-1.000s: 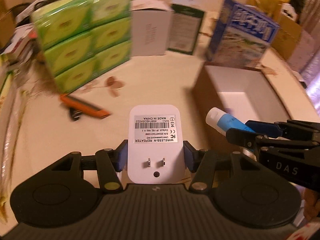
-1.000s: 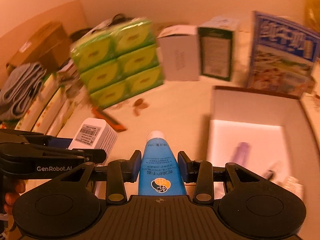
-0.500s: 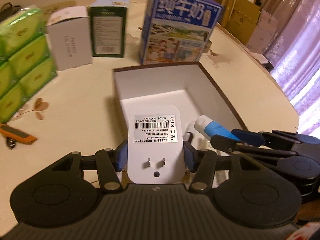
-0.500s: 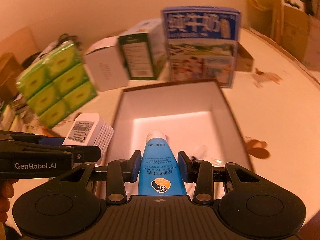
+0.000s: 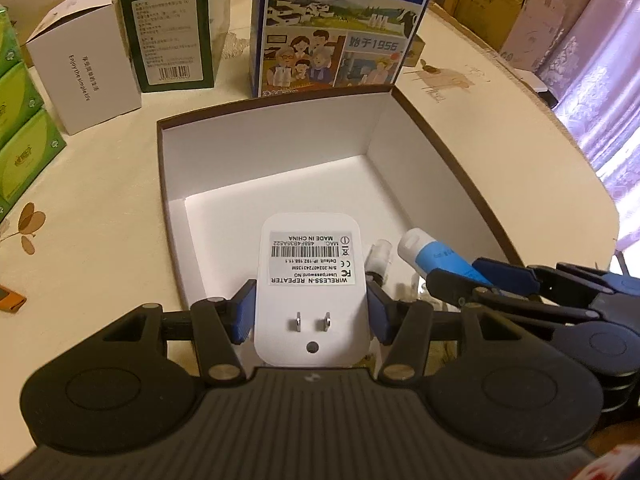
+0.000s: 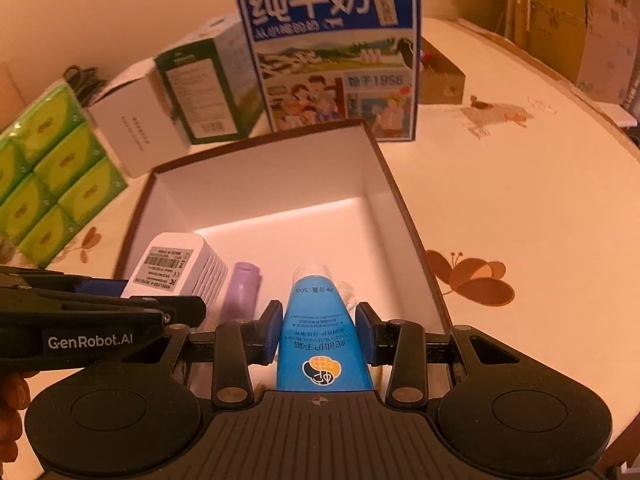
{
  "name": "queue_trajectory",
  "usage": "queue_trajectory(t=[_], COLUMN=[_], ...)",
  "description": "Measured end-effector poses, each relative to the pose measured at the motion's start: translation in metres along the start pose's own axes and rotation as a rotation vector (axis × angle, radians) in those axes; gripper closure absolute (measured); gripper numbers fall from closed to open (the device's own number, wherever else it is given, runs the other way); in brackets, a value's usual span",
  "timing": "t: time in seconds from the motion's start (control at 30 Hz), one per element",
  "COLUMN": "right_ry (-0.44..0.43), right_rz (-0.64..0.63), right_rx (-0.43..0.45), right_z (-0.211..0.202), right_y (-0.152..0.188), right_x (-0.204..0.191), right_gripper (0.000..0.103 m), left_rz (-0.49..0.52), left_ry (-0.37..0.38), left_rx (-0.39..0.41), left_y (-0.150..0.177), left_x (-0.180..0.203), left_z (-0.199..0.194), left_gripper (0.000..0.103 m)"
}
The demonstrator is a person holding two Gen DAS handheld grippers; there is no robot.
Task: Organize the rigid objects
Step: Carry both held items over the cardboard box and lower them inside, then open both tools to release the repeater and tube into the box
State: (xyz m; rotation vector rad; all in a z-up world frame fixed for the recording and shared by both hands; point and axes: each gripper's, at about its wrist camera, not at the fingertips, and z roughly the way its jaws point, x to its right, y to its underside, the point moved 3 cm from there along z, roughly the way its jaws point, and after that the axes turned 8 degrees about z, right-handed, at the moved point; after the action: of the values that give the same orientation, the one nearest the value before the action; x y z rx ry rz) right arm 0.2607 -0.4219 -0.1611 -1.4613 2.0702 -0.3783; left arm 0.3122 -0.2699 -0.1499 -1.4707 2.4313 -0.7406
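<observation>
My left gripper [image 5: 311, 312] is shut on a white wireless repeater plug [image 5: 311, 276], held over the near left part of an open brown box with white inside [image 5: 280, 152]. My right gripper [image 6: 320, 332] is shut on a blue hand cream tube [image 6: 320, 320], held over the near right part of the same box [image 6: 280, 184]. The repeater [image 6: 176, 264] and left gripper also show in the right wrist view; the tube [image 5: 436, 254] shows in the left wrist view. A purple item [image 6: 242, 292] and small clear items [image 5: 378, 256] lie in the box.
A blue milk carton box [image 5: 336, 24] stands behind the box. A green box [image 5: 172, 36], a white box [image 5: 80, 76] and green tissue packs [image 6: 48, 168] stand to the left. An orange item [image 5: 10, 298] lies at far left. The table edge curves at right.
Both grippers have swung right from the tissue packs and moved over the open box, still holding the repeater and the tube.
</observation>
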Motion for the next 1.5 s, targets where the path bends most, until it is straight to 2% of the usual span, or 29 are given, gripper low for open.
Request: queue_trajectory(t=[0.23, 0.27, 0.3, 0.5, 0.63, 0.9, 1.17, 1.5], right_ry=[0.000, -0.003, -0.005, -0.016, -0.022, -0.041, -0.051, -0.063], right_rz=[0.041, 0.050, 0.062, 0.086, 0.088, 0.124, 0.128, 0.117], right_rx=[0.033, 0.034, 0.032, 0.060, 0.045, 0.024, 0.027, 0.037], right_z=[0.009, 0.009, 0.009, -0.002, -0.009, -0.024, -0.040, -0.063], right_y=[-0.010, -0.011, -0.011, -0.013, -0.008, 0.008, 0.016, 0.025], right_x=[0.004, 0.004, 0.004, 0.003, 0.001, -0.002, -0.009, -0.028], right_gripper=[0.066, 0.066, 0.066, 0.066, 0.064, 0.053, 0.037, 0.032], left_rz=[-0.010, -0.009, -0.011, -0.042, -0.047, -0.059, -0.075, -0.094], left_ry=[-0.004, -0.010, -0.009, -0.001, 0.009, 0.029, 0.039, 0.026], left_rx=[0.011, 0.019, 0.030, 0.047, 0.058, 0.067, 0.091, 0.117], left_y=[-0.007, -0.008, -0.009, -0.011, -0.006, 0.010, 0.022, 0.046], left_x=[-0.005, -0.005, -0.006, -0.015, -0.018, -0.027, -0.033, -0.048], left_z=[0.012, 0.012, 0.011, 0.003, -0.007, -0.029, -0.054, -0.089], left_gripper=[0.051, 0.052, 0.057, 0.056, 0.056, 0.055, 0.054, 0.052])
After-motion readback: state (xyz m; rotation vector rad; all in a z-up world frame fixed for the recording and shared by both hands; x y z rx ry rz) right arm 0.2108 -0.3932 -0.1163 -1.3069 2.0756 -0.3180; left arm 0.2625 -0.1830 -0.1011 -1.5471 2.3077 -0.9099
